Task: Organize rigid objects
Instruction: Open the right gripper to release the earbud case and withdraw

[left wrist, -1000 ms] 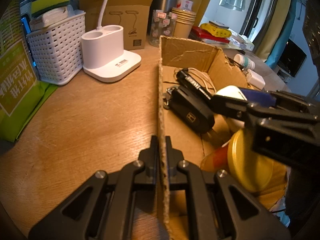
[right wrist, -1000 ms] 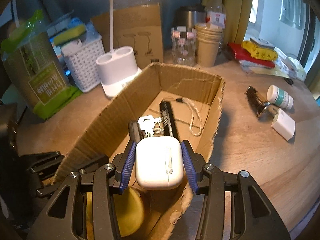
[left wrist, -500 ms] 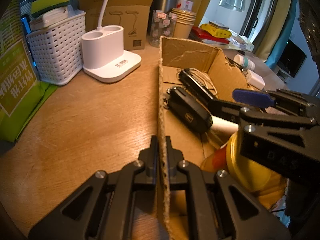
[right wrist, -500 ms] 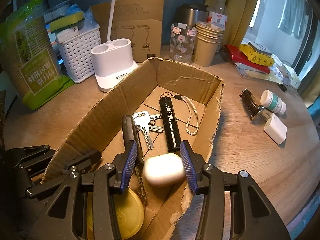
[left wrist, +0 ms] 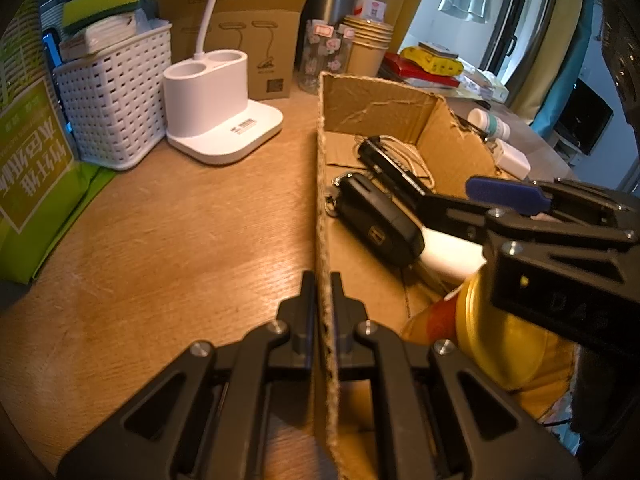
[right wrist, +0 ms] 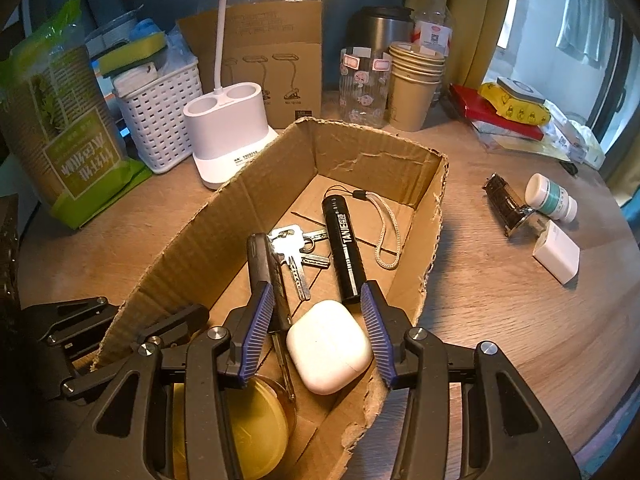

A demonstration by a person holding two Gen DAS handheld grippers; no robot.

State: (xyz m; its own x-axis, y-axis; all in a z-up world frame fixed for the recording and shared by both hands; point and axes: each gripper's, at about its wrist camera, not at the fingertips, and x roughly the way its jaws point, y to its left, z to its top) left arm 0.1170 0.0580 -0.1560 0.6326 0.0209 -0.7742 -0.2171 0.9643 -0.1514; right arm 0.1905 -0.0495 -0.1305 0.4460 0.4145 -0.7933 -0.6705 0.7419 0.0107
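Note:
An open cardboard box (right wrist: 376, 160) sits on the wooden table. Inside lie a white earbuds case (right wrist: 328, 346), a black flashlight (right wrist: 346, 252), keys (right wrist: 294, 254), a black car key fob (left wrist: 378, 224) and a yellow-lidded jar (right wrist: 244, 424). My right gripper (right wrist: 318, 330) is open above the box, its blue pads either side of the earbuds case lying on the box floor. My left gripper (left wrist: 322, 300) is shut on the box's left wall (left wrist: 326, 216). The earbuds case is partly hidden in the left wrist view (left wrist: 448, 256).
On the table right of the box lie a small white bottle (right wrist: 550, 196), a white block (right wrist: 556, 256) and a dark metal object (right wrist: 506, 204). Behind stand a white lamp base (right wrist: 228, 132), a white basket (right wrist: 160, 112), paper cups (right wrist: 416, 84) and a green bag (right wrist: 68, 140).
My right gripper opened and let the white earbuds case drop into the box, where it now rests. My left gripper kept its hold on the box wall.

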